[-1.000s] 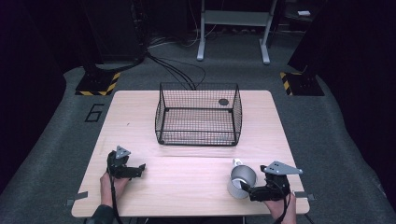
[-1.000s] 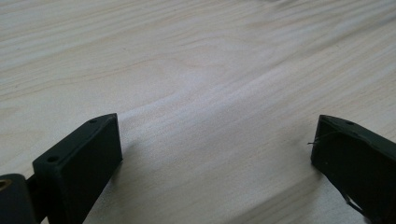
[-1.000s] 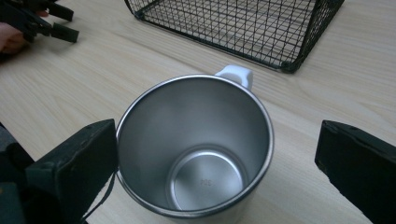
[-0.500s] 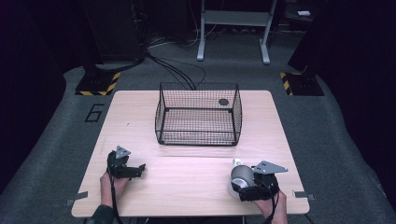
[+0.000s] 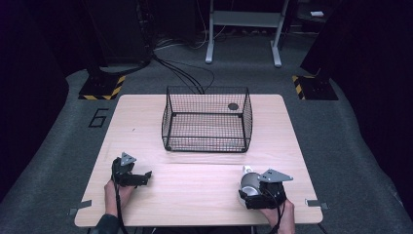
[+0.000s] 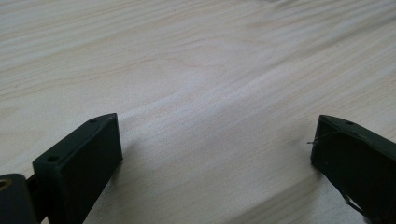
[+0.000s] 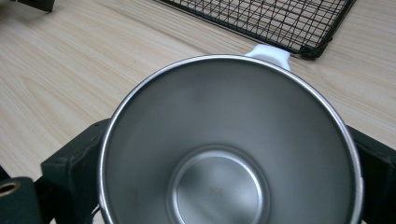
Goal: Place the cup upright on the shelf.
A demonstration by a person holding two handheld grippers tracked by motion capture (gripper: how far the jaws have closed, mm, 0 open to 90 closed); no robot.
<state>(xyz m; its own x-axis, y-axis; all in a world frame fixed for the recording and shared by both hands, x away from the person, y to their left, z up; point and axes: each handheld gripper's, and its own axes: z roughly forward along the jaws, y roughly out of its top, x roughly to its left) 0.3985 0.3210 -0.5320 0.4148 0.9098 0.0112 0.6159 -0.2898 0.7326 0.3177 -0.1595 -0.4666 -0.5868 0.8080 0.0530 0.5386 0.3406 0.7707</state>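
At the lower right of the high view, the right gripper (image 5: 257, 194) sits at the steel cup (image 5: 249, 183) on the table (image 5: 204, 180); its grey plate hides most of the cup from above. In the right gripper view the cup (image 7: 229, 144) fills the frame between both jaws, its bottom edge cut off, its white handle (image 7: 272, 54) pointing toward the wire basket (image 7: 280, 23). The jaws seem clamped on its wall, though contact is hard to make out. At lower left, the left gripper (image 5: 139, 178) rests jaws spread over bare wood (image 6: 210, 70).
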